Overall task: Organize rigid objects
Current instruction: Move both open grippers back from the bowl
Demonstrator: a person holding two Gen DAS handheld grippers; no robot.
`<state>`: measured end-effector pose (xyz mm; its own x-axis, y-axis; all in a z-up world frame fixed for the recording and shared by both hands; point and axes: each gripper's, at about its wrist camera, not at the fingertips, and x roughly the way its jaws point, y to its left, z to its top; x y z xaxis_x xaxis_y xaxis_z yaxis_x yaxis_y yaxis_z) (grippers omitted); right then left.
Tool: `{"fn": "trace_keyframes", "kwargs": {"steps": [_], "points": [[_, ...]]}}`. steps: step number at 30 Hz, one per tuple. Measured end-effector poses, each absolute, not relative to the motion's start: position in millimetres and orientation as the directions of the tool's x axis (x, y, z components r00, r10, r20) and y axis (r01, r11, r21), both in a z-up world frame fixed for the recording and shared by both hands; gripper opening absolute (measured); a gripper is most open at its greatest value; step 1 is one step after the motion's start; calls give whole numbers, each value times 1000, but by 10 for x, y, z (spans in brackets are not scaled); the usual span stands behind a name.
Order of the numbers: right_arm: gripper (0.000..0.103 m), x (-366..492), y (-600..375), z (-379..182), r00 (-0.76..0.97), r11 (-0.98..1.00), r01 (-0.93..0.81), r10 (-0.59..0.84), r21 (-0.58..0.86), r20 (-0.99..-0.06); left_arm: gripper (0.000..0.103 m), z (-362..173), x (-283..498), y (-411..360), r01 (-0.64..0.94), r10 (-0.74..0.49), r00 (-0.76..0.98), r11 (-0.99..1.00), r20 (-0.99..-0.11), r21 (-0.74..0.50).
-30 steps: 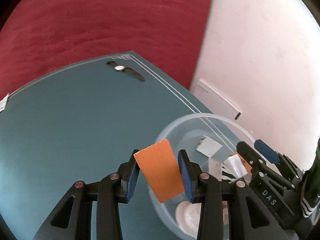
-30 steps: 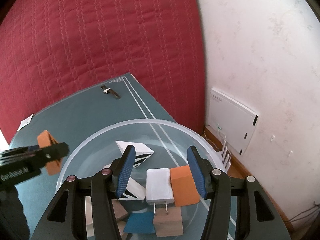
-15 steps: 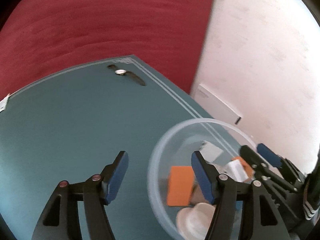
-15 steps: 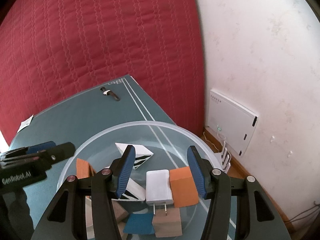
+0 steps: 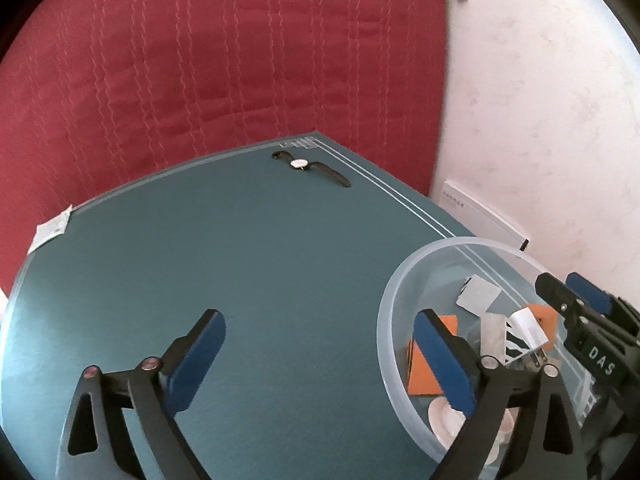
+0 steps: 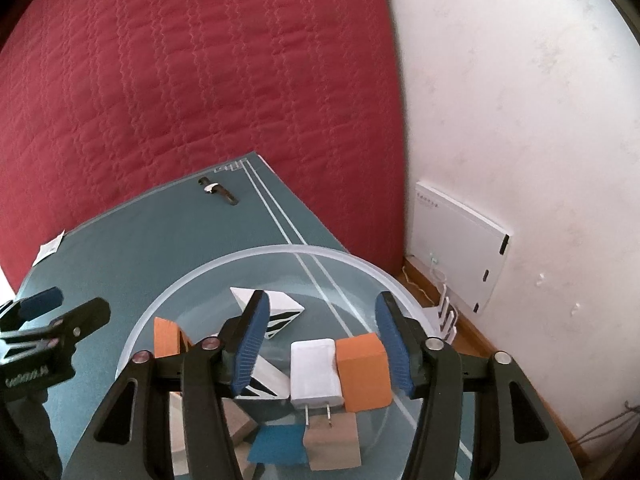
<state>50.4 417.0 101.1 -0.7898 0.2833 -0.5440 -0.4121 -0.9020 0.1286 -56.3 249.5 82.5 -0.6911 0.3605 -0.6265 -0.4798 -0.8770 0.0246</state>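
Table [image 5: 260, 280], teal top w/ white edge lines, backs onto red quilted cover [image 5: 220, 60]. Clear round plastic bowl [image 6: 192, 276] sits near table's right edge. Right gripper [image 6: 324, 344] over bowl, jaws just widening, nothing pinched. Left gripper [image 5: 320, 356] spread wide, just opened, empty, straddling bowl rim. Flat orange block [image 5: 424, 376] lies inside bowl at its left wall. Black-strap wristwatch [image 5: 308, 166] at far corner.

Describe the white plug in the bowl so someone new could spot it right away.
Find the clear plastic bowl on the teal table. Near its middle lies the white charger plug, pressed against an orange block on its right. It alone has two metal prongs, pointing toward the camera.
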Motion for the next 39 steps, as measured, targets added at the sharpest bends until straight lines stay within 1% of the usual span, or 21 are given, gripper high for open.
{"fn": "trace_keyframes", "kwargs": {"steps": [1,4,7,11,15,19,23,29,33,39], "points": [[67,515,4178,1023,-791,-899,-417,287,132,-540,102,826,-557,2493,-480,360,-695,-877,-623,29],[71,557,4202,1051,-790,-895,-428,302,127,-533,102,842,-492,2463,-484,360,-704,-874,-612,42],[78,606,4242,1055,-786,-893,-431,301,130,-539,102,837,-485,2466,-486,359,-699,-873,-618,44],[81,681,4274,1054,-780,-892,-429,289,139,-554,102,849,-417,2455,-488,355,-697,-871,-623,49],[85,761,4268,1057,-780,-901,-410,265,144,-566,102,886,-336,2423,-491,357,-701,-870,-617,55],[93,845,4212,1085,-789,-918,-374,240,133,-565,102,925,-238,2390,-482,351,-710,-874,-610,57],[94,898,4143,1106,-794,-934,-338,217,115,-568,102,978,-129,2346,-482,356,-710,-874,-608,52],[94,1001,4066,1148,-805,-950,-294,187,105,-562,102,1054,51,2303,-473,344,-734,-878,-585,77],[96,1036,4000,1148,-798,-956,-287,206,57,-566,102,1083,130,2279,-459,322,-749,-883,-579,103],[96,1069,3996,1147,-796,-961,-274,208,32,-569,102,1047,217,2280,-450,297,-758,-882,-581,136]]}}
